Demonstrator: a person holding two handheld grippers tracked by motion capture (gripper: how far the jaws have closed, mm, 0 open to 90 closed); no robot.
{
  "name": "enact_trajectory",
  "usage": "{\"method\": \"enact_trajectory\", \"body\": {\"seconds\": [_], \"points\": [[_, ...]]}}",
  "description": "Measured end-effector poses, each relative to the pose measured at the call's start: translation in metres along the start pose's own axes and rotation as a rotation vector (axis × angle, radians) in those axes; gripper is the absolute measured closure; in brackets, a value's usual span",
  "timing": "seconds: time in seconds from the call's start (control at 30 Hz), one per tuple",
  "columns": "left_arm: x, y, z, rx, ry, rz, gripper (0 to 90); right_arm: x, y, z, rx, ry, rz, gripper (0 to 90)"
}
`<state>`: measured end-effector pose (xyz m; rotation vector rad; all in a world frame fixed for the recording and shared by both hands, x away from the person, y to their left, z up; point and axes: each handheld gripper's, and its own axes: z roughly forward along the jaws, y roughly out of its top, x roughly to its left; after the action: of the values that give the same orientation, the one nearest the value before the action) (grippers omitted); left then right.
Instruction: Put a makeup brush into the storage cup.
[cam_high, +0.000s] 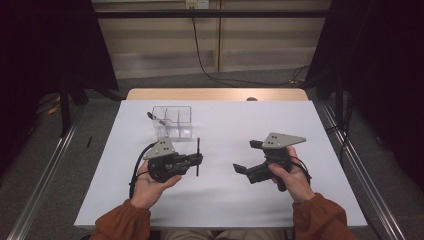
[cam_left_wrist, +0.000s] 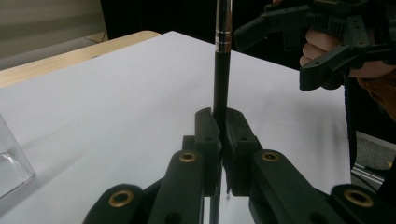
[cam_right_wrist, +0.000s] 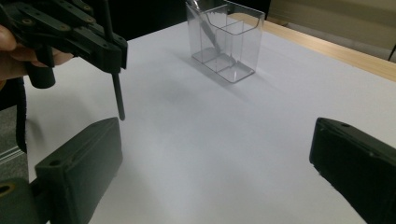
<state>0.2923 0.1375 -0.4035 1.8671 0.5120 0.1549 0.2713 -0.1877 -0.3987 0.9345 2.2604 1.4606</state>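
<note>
Left gripper (cam_left_wrist: 223, 133), pen (cam_left_wrist: 220, 84) clamped, mid-table.

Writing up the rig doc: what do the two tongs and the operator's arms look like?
Both tongs, left and right, are matte black, built from linked bars with brass-coloured pivot bushings and blocky flat jaws. Each carries a grey three-cornered plate on top. A black cable loops from the left one. The person wears rust-orange sleeves with gathered cuffs.

Left gripper (cam_high: 198, 159) is clamped tight, pointing right. Right gripper (cam_high: 247, 156) hangs with jaws spread wide, pointing left, both held low near the person.
</note>
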Motion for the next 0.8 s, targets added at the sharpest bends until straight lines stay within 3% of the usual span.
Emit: {"method": "enact_trajectory", "body": {"seconds": [0.1,0.37,0.53,0.8], "points": [[0.003,0.0,-0.004,-0.001,0.01,0.001,85.7,-0.002,-0.004,-0.006,-0.031,-0.02,0.011,1.5],[0.009,-0.005,-0.014,0.011,0.036,-0.005,85.8,0.0,-0.017,-0.011,-0.05,-0.031,0.026,2.0],[0.013,-0.003,-0.022,-0.005,0.049,-0.013,85.8,-0.005,-0.026,-0.018,-0.045,-0.096,0.032,3.0],[0.023,-0.002,-0.035,-0.023,0.084,-0.02,85.8,-0.015,-0.042,-0.035,-0.103,-0.164,0.072,3.8]]}}
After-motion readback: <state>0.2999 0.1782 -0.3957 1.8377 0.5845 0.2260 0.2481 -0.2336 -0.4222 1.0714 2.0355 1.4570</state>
